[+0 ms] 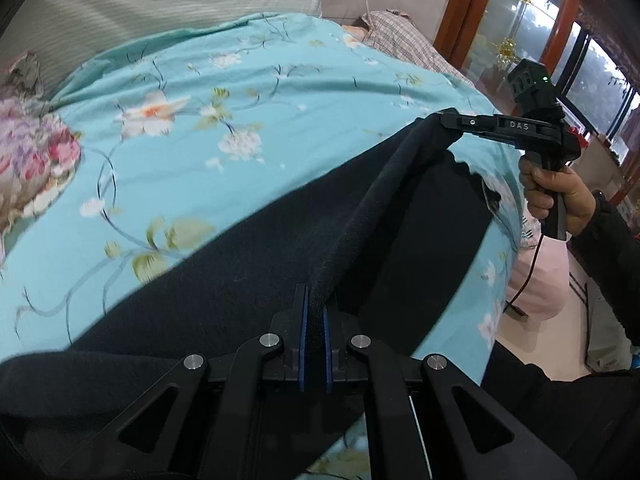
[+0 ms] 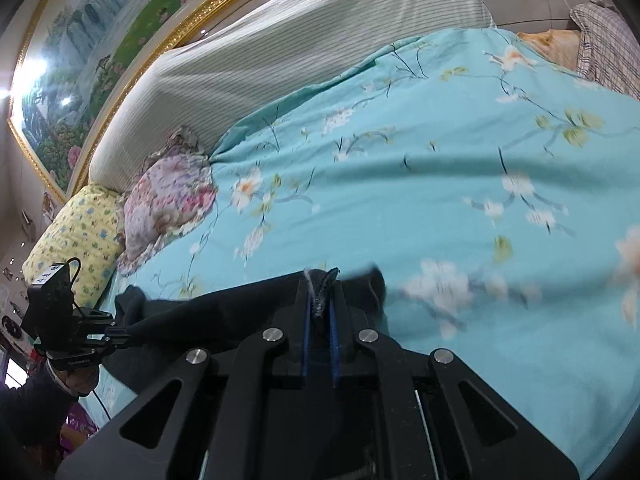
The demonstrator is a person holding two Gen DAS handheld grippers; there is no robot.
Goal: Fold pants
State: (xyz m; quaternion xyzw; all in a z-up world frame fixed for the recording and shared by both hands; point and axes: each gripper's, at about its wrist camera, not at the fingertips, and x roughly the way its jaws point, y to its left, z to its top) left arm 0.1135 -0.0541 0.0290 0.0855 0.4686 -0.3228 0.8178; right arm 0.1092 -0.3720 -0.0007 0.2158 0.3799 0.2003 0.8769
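Dark navy pants lie across a turquoise floral bedspread. My left gripper is shut on a raised edge of the pants, which runs taut up to my right gripper, also pinching that edge. In the right wrist view, my right gripper is shut on a bunched fold of the pants, and the left gripper shows at the far left, holding the other end. The fabric between them is lifted off the bed.
A floral pillow and a yellow pillow lie at the head of the bed. A striped headboard cushion stands behind. A plaid cloth lies at the far corner. The bed edge drops at right.
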